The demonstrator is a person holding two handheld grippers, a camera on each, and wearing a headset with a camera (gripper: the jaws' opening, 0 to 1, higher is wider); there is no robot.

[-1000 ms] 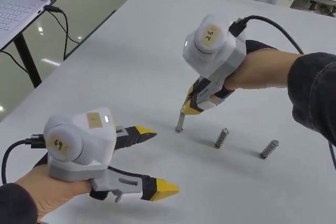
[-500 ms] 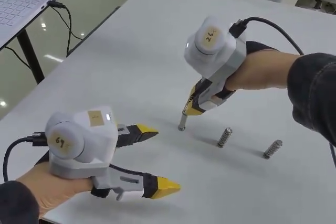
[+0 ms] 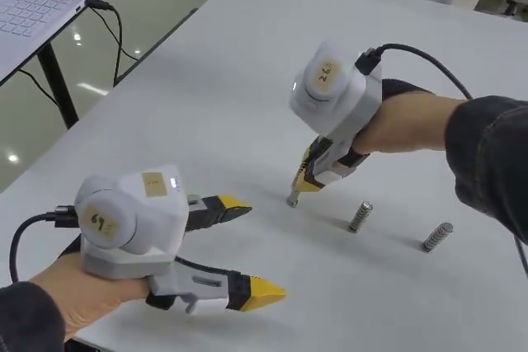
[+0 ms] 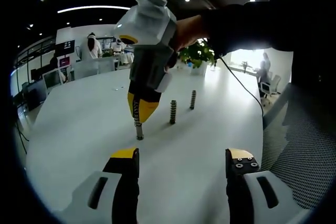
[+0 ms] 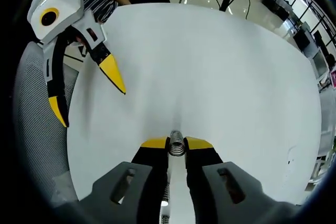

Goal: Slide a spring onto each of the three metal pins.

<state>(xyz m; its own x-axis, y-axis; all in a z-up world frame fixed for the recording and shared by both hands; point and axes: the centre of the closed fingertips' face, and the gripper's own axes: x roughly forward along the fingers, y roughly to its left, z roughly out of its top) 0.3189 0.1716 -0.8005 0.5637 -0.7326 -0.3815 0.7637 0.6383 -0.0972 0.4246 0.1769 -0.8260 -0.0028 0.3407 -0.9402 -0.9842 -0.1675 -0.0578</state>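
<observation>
**Position.** The right tongs (image 3: pixel 304 182) are clamping a spring (image 5: pixel 177 148) between their yellow tips and are holding it directly over the near pin (image 3: pixel 292 199), which is standing upright on the white surface (image 3: pixel 206 105). In the left gripper view the tips are sitting just above the near pin's foot. The spring is therefore judged to be at least partly down the shaft; how far cannot be told.

To the right of the near pin, the middle pin (image 3: pixel 360 217) and then the far pin (image 3: pixel 437 237) are standing in a row, each appearing to be carrying a coil. The left tongs (image 3: pixel 264 250) are resting with tips apart, gripping nothing, well clear of the near pin on the person's side.

**Assessment.** This is looking like the last of three fittings. To be doing it well, the operator should be:
- keeping the spring's axis in line with the near pin;
- pressing straight down, avoiding any side load that could tip the pin;
- easing the grip only once the coil is sitting at the pin's foot.

The left tongs are lying free to steady the near pin at its base should it lean.
</observation>
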